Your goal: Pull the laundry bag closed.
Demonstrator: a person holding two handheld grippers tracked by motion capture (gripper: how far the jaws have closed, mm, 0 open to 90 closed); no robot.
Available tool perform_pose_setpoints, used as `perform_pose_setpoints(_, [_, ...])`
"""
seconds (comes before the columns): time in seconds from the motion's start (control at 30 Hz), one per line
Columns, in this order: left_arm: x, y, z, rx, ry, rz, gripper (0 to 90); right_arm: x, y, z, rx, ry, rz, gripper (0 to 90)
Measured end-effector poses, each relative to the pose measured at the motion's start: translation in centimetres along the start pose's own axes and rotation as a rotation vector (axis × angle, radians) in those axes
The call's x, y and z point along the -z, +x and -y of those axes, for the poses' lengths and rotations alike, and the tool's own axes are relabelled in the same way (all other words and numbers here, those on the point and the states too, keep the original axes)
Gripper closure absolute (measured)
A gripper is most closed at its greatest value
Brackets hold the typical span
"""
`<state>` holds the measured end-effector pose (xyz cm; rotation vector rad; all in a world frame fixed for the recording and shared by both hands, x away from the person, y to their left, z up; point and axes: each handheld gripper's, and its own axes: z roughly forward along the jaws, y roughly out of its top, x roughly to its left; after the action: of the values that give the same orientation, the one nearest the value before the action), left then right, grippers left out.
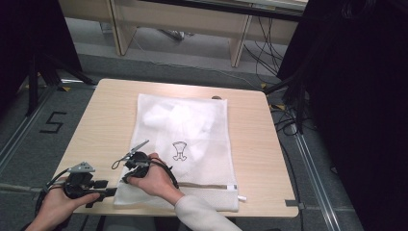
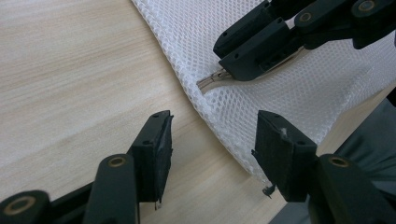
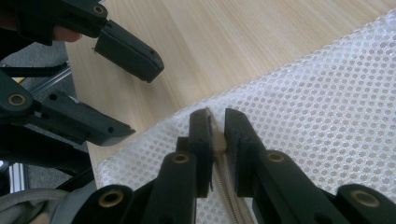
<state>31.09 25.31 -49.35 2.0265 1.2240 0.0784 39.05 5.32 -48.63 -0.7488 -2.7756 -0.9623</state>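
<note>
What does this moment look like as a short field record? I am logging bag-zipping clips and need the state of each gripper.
surface: wooden table
item: white mesh laundry bag, lying flat, white contents inside
zipper: runs along the bag's near edge
right gripper: shut on the zipper pull at the bag's near left corner
left gripper: open, fingers either side of the bag's corner edge, not gripping it
print: small black figure on the bag
</note>
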Motion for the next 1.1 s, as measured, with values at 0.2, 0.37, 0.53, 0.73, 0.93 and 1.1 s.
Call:
perform_pose_setpoints(0.2, [-0.1, 0.0, -0.1, -0.002, 0.007, 0.006, 45.4, 0.3, 0.1, -0.1, 0.027, -0.002, 0.007, 82.3])
perform_pose_setpoints(0.37, [-0.7, -0.3, -0.2, 0.034, -0.015, 0.043, 45.3, 1.0, 0.5, -0.2, 0.077, -0.030, 0.011, 82.4])
perform_pose_setpoints(0.53, [-1.2, -0.4, -0.5, 0.071, -0.009, 0.083, 47.2, 2.0, 0.6, -0.1, 0.109, -0.044, 0.014, 82.4])
perform_pose_setpoints(0.73, [-1.7, 0.1, -0.8, 0.124, 0.003, 0.155, 51.9, 2.5, 0.5, 0.1, 0.128, -0.064, 0.008, 82.4])
perform_pose_setpoints(0.93, [-2.2, 0.0, -1.2, 0.162, -0.020, 0.196, 58.7, 2.8, 0.7, 0.1, 0.137, -0.072, 0.009, 82.4])
perform_pose_setpoints(1.1, [-2.6, 0.0, -1.7, 0.144, 0.007, 0.207, 65.2, 3.0, 0.8, 0.1, 0.168, -0.079, 0.013, 82.5])
